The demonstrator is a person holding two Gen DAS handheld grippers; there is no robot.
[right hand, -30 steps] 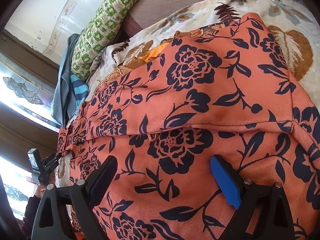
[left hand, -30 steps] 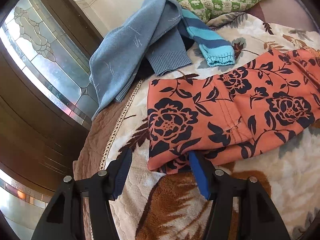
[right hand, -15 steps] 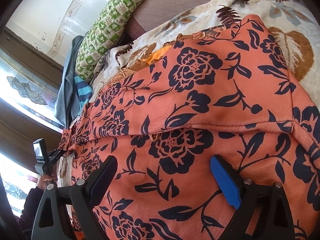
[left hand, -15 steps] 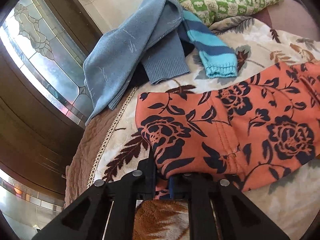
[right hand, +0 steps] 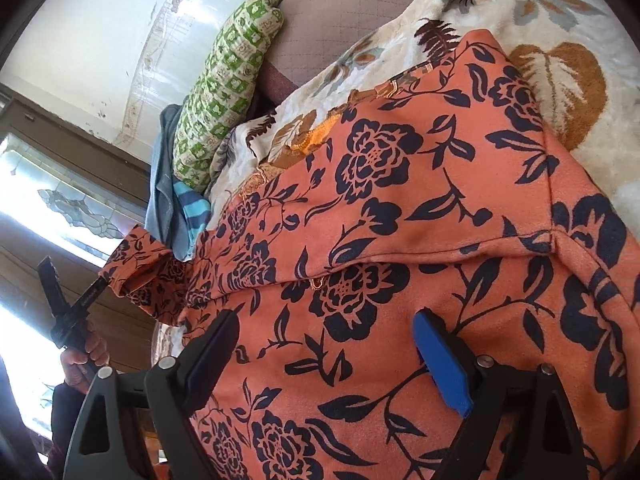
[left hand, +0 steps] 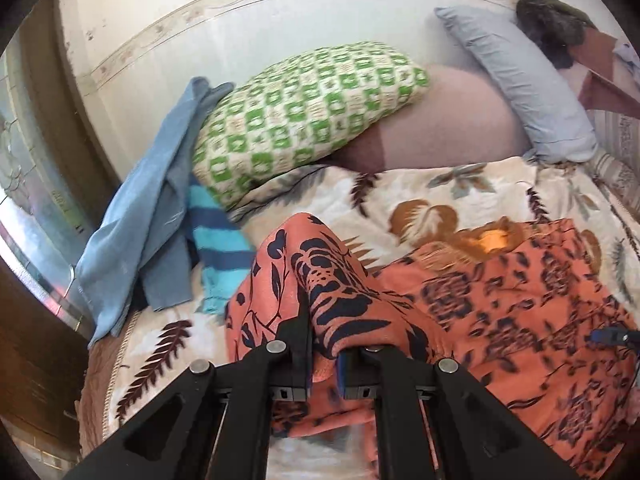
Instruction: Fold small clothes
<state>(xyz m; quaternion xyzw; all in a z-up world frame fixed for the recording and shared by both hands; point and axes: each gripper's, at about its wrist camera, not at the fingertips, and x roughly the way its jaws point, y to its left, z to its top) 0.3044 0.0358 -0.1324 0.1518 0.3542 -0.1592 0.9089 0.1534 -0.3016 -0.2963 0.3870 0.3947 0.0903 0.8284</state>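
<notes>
An orange garment with a dark flower print lies on a floral blanket on a bed. My left gripper is shut on the garment's left end and holds it lifted off the blanket, the cloth bunched above the jaws. In the right wrist view the garment fills the frame. My right gripper is open, its fingers resting on or just over the flat cloth. The left gripper shows at far left, holding the raised end.
A blue sweater and a striped blue garment lie at the bed's left edge. A green checked pillow and a grey pillow lie against the wall. A window and wooden frame stand to the left.
My left gripper closed on the garment's left end, then lifted it and swung it up and toward the right. The right gripper has stayed open on the cloth.
</notes>
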